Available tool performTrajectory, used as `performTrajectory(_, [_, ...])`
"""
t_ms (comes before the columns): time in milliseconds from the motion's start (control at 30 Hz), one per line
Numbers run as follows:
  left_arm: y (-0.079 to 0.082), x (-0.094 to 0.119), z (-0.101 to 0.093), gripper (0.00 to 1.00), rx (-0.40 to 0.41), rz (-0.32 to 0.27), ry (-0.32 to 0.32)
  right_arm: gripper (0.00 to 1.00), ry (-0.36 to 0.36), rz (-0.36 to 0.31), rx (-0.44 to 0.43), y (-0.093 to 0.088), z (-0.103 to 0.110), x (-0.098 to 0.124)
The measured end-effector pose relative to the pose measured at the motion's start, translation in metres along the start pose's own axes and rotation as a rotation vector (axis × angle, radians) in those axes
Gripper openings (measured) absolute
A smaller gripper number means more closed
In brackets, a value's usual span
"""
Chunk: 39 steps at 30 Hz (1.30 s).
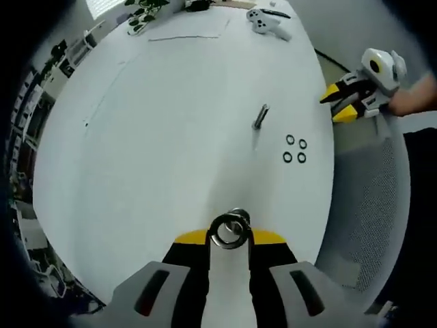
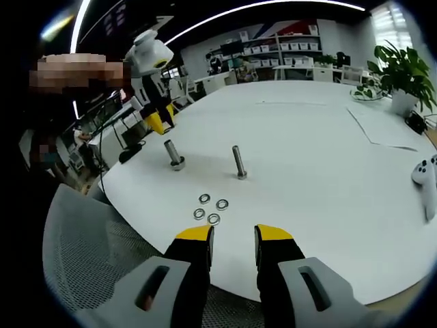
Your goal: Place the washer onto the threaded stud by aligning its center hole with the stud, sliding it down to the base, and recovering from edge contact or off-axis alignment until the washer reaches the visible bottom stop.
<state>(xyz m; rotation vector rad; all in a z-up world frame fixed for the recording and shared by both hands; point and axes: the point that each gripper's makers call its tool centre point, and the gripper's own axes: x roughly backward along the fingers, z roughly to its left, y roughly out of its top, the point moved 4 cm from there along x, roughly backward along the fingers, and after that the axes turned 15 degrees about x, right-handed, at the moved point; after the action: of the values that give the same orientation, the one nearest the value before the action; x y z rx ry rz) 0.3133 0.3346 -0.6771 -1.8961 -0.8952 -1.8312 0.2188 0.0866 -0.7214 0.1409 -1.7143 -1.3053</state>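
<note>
Left gripper [image 1: 229,238] apparently pinching small silver metal washer [image 1: 214,232] above short threaded steel stud [image 2: 174,156]; right gripper [image 2: 234,236] parted, empty; best held level, hole centred, then lowered straight.

Both views are bright and evenly lit from above. In the right gripper view long ceiling light strips [image 2: 273,5] curve across the dark top edge. The white desk [image 1: 171,137] nearly blows out, with a soft pale glare down its middle. The upright stud [image 1: 260,117] casts only a short, faint shadow. Fisheye bending bows the desk's edge, and detail toward the borders is smeared and soft.
</note>
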Motion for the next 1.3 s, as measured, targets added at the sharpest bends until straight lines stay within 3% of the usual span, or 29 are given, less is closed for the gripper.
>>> performTrajectory(367, [-0.009, -0.014, -0.007, 0.19, -0.021, 0.035, 0.006, 0.27, -0.004, -0.009, -0.001, 0.001, 0.000, 0.001])
performTrajectory(767, [-0.010, -0.023, -0.007, 0.19, -0.034, 0.031, 0.021, 0.27, -0.005, -0.011, 0.002, 0.002, 0.000, 0.001])
performTrajectory(1300, [-0.016, -0.055, -0.007, 0.19, -0.090, 0.031, 0.064, 0.27, -0.005, 0.003, 0.001, 0.000, -0.001, 0.000])
